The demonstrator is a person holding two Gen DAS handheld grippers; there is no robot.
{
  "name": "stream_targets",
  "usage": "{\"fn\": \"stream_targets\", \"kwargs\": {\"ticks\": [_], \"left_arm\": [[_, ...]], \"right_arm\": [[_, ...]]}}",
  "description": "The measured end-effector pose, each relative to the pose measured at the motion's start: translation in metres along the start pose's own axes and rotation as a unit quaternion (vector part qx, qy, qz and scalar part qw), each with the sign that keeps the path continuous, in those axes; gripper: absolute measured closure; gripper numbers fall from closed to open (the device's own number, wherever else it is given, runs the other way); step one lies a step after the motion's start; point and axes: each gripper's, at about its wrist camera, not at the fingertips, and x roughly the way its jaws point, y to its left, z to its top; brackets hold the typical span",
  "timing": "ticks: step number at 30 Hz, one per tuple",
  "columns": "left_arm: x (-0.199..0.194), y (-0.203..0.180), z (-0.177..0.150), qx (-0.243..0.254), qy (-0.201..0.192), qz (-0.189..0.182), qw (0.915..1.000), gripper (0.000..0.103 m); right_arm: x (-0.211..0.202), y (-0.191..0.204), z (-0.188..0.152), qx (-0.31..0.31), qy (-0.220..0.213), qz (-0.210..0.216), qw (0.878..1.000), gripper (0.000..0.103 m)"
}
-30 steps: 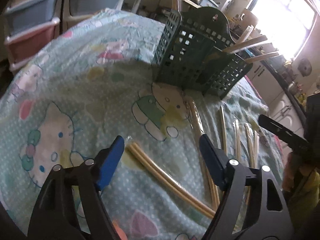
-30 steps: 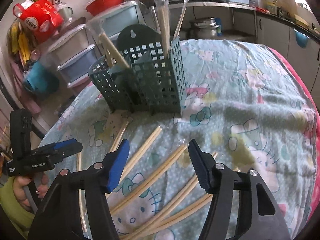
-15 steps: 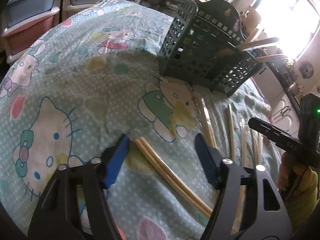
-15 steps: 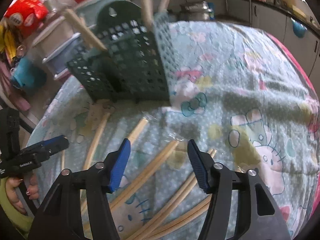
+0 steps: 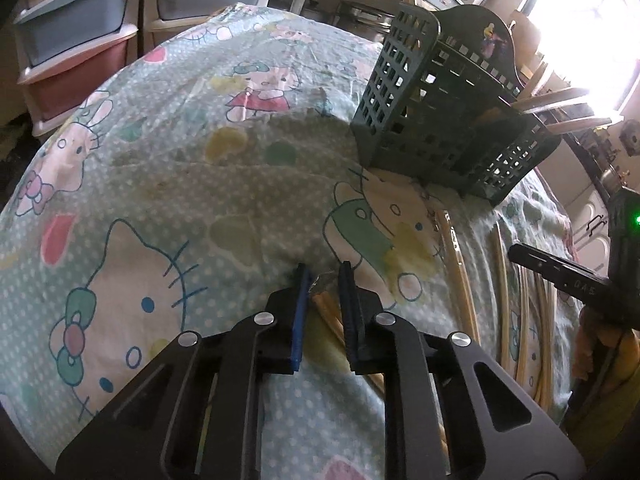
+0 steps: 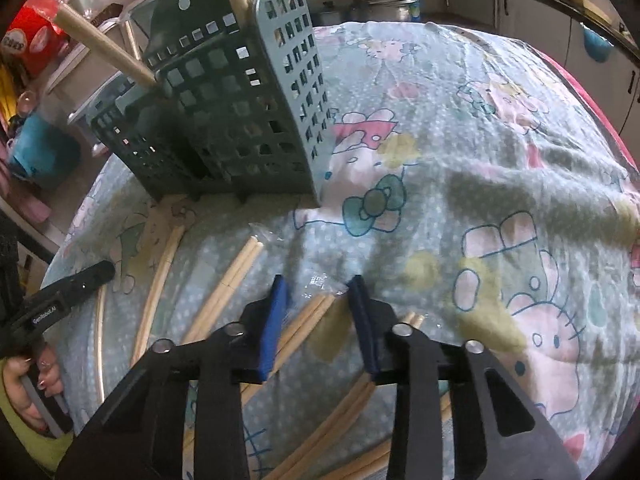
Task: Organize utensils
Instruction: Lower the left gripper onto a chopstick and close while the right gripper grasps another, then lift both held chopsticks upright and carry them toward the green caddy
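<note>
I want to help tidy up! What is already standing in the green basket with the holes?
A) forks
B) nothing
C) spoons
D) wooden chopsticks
D: pale wooden chopsticks poke up out of the green utensil basket, like the wrapped pairs lying on the tablecloth.

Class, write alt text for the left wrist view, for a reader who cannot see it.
The left claw has just been closing on the tip of a wrapped pair of chopsticks lying on a cartoon-print tablecloth. Behind stands a dark green utensil basket holding sticks; more chopsticks lie right, near the right claw.
</note>
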Motion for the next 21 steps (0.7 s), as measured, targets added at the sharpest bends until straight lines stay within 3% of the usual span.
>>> {"fn": "stream_targets", "kwargs": {"ticks": [4, 14, 21], "left_arm": [[0.001, 0.001, 0.002, -0.004, -0.001, 0.0, 1.0, 0.094], [-0.007, 0.001, 0.005, -0.019, -0.006, -0.013, 0.9997, 0.1], [-0.027, -0.013, 0.017, -0.004, -0.034, -0.028, 0.999, 0.1]], "right_arm": [[-0.002, -0.003, -0.002, 0.002, -0.006, 0.001, 1.0, 0.088], [-0.028, -0.007, 0.0, 0.008, -0.046, 0.06, 0.997, 0.092], [-0.057, -0.001, 0.006, 0.003, -0.08, 0.102, 0.992, 0.094]]}}
